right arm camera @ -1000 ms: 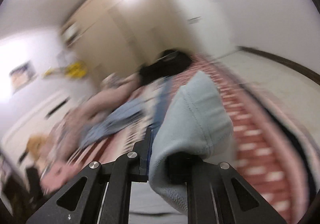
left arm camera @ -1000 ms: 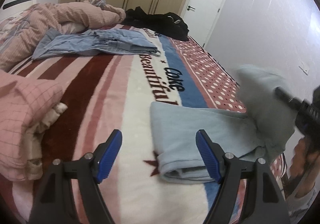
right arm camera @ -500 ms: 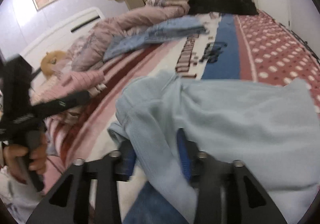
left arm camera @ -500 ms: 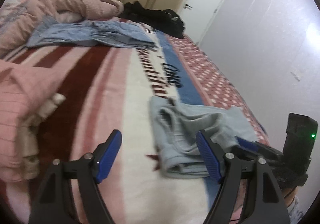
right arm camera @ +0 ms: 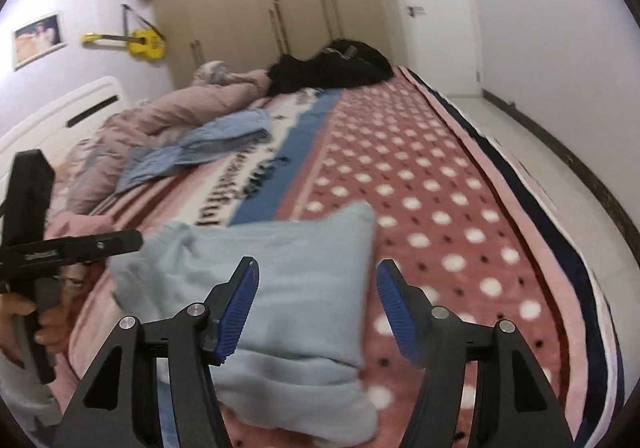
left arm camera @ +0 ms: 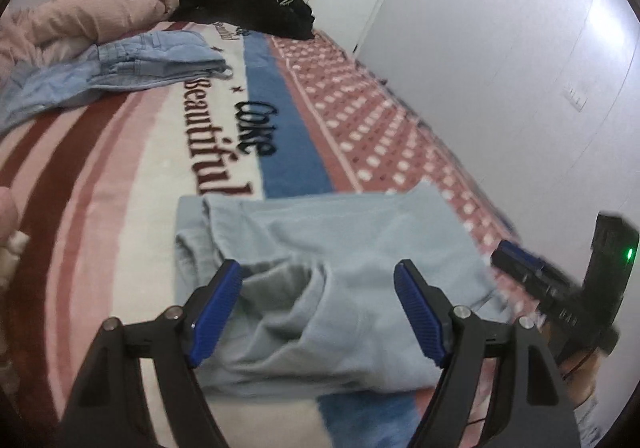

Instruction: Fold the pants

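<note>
Light blue pants (left arm camera: 328, 248) lie folded over on the patterned bed blanket (left arm camera: 120, 167); they also show in the right wrist view (right arm camera: 280, 288). My left gripper (left arm camera: 318, 312) is open and empty, just above the near, rumpled edge of the pants. My right gripper (right arm camera: 316, 308) is open and empty, over the right edge of the pants. The right gripper also shows at the right in the left wrist view (left arm camera: 560, 288), and the left gripper at the left in the right wrist view (right arm camera: 80, 244).
Denim jeans (left arm camera: 120, 67) lie further up the bed, a pink quilt (left arm camera: 80, 15) and black clothes (left arm camera: 256, 7) behind them. The bed's right edge (right arm camera: 560, 248) drops to the floor by the wall. Wardrobes and a door stand at the far end.
My right gripper carried the lifted pants end over onto the rest, then opened and let go, pulling back. My left gripper moved forward over the pants.
</note>
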Demonstrator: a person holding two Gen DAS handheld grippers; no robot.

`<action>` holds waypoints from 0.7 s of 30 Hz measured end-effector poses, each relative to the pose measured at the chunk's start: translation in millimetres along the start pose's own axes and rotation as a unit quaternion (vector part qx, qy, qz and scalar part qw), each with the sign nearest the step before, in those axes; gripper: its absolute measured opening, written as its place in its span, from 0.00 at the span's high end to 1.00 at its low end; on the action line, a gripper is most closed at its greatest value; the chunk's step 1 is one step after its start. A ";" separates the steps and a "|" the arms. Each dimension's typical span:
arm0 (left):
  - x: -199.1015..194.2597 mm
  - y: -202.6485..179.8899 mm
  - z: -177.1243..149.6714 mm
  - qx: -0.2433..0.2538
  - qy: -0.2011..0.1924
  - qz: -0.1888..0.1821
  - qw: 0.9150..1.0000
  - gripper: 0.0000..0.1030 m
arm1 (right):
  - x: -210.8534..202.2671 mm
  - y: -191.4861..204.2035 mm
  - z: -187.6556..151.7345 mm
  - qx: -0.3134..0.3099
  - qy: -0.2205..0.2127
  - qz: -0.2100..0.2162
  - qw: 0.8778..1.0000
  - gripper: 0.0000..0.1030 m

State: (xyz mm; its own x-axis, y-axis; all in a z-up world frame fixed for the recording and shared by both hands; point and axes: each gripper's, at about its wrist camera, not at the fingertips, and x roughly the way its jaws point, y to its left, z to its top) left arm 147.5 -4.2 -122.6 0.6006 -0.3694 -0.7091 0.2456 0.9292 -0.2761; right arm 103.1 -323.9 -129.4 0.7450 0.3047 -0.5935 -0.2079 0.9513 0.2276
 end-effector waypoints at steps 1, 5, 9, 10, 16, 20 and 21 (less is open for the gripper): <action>-0.7 3.0 -5.7 0.004 0.007 0.018 1.000 0.30 | 2.7 -4.3 -2.2 0.005 0.006 0.002 1.000 0.44; -3.0 23.5 -40.1 -0.004 0.043 0.064 0.997 0.30 | 10.0 -10.7 -11.7 0.009 0.019 0.008 1.000 0.44; -3.3 33.3 -63.2 -0.015 0.070 0.062 0.996 0.30 | 20.4 -11.9 -16.8 0.021 0.029 0.025 0.999 0.44; -4.2 34.4 -65.2 -0.013 0.072 0.067 0.995 0.29 | 21.3 -12.9 -17.4 0.026 0.029 0.028 0.999 0.44; -35.8 36.3 -47.7 -0.034 0.020 0.025 0.999 0.29 | 16.6 -19.1 -14.6 0.041 0.025 0.032 0.998 0.44; -39.1 45.9 -21.9 -0.062 -0.002 -0.016 0.998 0.30 | 18.0 -16.5 -13.3 0.038 0.026 0.035 0.998 0.44; -33.9 47.4 -15.4 -0.063 -0.002 -0.014 0.998 0.30 | 19.8 -14.8 -13.1 0.038 0.028 0.038 0.998 0.44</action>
State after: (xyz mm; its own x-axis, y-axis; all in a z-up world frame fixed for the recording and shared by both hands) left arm 127.0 52.5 -121.6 0.5974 -0.3953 -0.6978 0.1652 0.9121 -0.3752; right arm 112.6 -331.3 -154.6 0.6921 0.3805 -0.6134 -0.2128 0.9195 0.3304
